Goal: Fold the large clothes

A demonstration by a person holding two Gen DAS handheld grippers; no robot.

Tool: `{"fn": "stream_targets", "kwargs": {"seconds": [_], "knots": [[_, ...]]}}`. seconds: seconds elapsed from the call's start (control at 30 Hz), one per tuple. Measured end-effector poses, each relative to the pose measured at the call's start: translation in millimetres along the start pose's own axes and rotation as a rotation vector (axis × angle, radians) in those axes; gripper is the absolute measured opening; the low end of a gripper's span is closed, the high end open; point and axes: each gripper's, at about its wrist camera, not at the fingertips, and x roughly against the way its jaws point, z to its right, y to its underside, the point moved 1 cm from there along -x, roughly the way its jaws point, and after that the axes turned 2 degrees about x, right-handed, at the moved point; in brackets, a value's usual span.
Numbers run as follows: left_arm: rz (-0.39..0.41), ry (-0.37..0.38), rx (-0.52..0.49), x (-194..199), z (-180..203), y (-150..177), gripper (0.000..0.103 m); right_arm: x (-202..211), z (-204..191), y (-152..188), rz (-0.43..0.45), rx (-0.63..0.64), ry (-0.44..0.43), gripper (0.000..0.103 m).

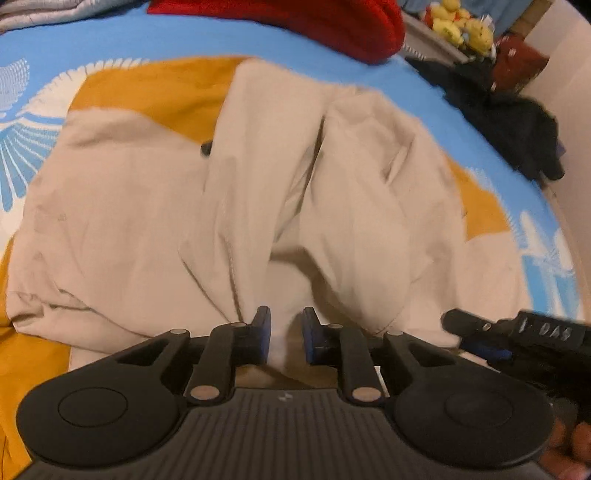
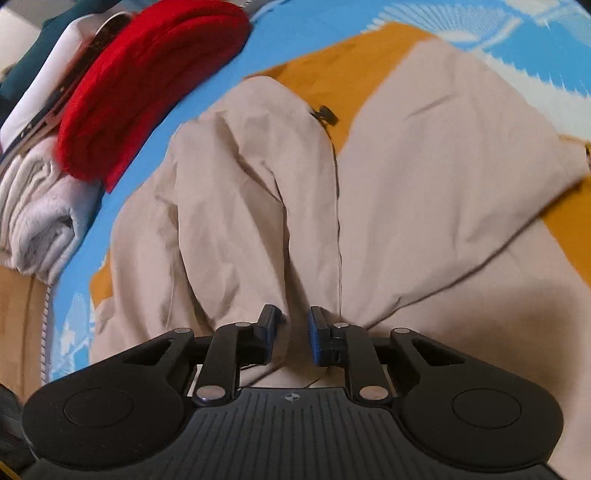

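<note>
Jacket (image 1: 155,206): beige, large, spread crumpled over the middle of the bed, its far part lapping a mustard patch of the cover; long folds run from the far edge toward both tools.

Toggle (image 1: 205,148): small dark cord stopper on the jacket, left of the central fold in the left view (it also shows at (image 2: 327,114)).

Left tool (image 1: 285,338): at the near edge of the jacket, pads a narrow gap apart, a bunched ridge of beige cloth pinched between them; the left pad (image 1: 263,328) touches the gathered fold.

Right tool (image 2: 293,338): pads also a narrow gap apart, beige cloth gathered between them and pinched; seen from the left view (image 1: 480,339) it sits just right of the left tool, low on the same near hem.

Bed (image 1: 184,40): blue cover with white feathery print and mustard areas.

Red cloth (image 2: 147,77): folded, thick, at the far side of the bed, clear of the jacket.

Grey towel (image 2: 40,206): folded, just beside the red cloth, partly under it (left in the right view).

Dark clothes (image 1: 517,125): heaped off the bed's far right edge.

Yellow toys (image 1: 461,26): far right, blurred.
</note>
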Motion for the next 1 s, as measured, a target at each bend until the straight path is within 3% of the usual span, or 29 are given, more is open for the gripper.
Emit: {"fn": "stream_targets", "kwargs": {"seconds": [0.1, 0.23, 0.27, 0.33, 0.4, 0.57, 0.7, 0.83, 0.9, 1.0], "knots": [[0.073, -0.008, -0.008, 18, 3, -5, 0.024, 12, -8, -4, 0.053, 0.037, 0.014, 0.022], [-0.041, -0.088, 0.016, 11, -8, 2, 0.023, 24, -6, -7, 0.07, 0.038, 0.038, 0.025], [-0.028, -0.107, 0.016, 21, -13, 3, 0.023, 28, -4, -7, 0.073, 0.028, 0.051, 0.025], [0.06, -0.079, -0.024, 55, -1, -1, 0.026, 44, -4, -7, 0.108, 0.031, 0.089, 0.025], [0.154, -0.027, -0.066, 90, 11, -3, 0.04, 70, -6, -8, 0.171, 0.051, 0.096, 0.025], [0.39, 0.003, -0.189, 171, 25, 16, 0.041, 145, -20, -12, 0.427, 0.203, 0.077, 0.025], [0.558, 0.006, -0.285, 237, 31, 51, 0.041, 223, -31, 8, 0.669, 0.418, 0.012, 0.025], [0.677, -0.063, -0.304, 311, 16, 109, 0.041, 307, -20, 52, 0.86, 0.59, -0.004, 0.027], [0.687, -0.053, -0.241, 341, -5, 146, 0.041, 346, 0, 79, 0.9, 0.57, 0.014, 0.029], [0.63, -0.084, -0.171, 364, -40, 206, 0.04, 388, 42, 122, 0.884, 0.527, 0.011, 0.029]]}}
